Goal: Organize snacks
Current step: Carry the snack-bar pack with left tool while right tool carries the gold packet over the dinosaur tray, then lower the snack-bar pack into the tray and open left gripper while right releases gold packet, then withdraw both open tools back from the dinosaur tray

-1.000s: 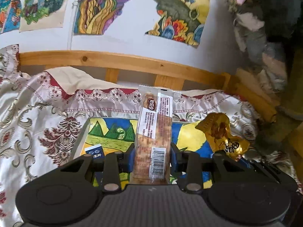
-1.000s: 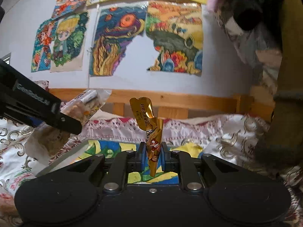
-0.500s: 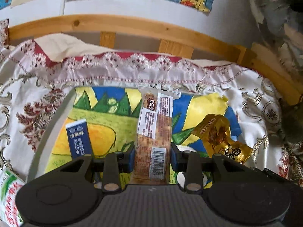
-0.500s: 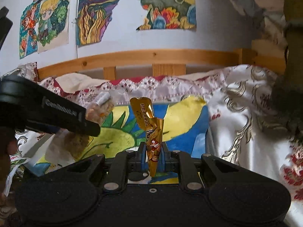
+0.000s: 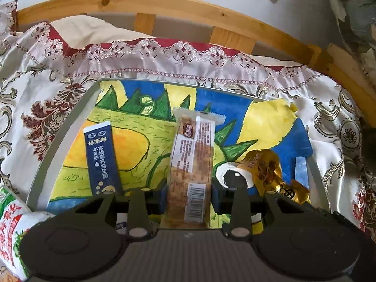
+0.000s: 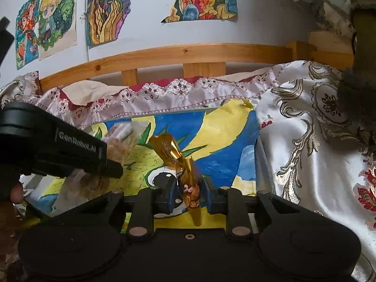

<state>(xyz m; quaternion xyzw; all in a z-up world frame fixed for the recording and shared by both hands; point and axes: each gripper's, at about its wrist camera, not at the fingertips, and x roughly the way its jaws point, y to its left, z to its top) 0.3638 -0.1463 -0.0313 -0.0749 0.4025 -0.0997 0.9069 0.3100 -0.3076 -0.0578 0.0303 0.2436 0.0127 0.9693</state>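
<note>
Left wrist view shows the left gripper point(image 5: 189, 197) low over the tray point(image 5: 58, 138) with the painted sheet inside, so the step goes best by lowering the biscuit bar point(image 5: 191, 164) flat beside the blue sachet point(image 5: 102, 159) at nine o'clock before letting go; its jaws have just been opening a little, yet both pads appear to pinch the bar. Right wrist view shows the right gripper point(image 6: 189, 193), whose jaws have just been opening around the gold candy point(image 6: 185, 176), now leaning toward eleven o'clock between spread pads, above the tray's right end.

gold wrapper point(image 6: 182, 164) | navy sachet point(image 5: 102, 157) | cloth point(image 5: 35, 108) white, maroon-gold scrolls, seemingly satin
</note>
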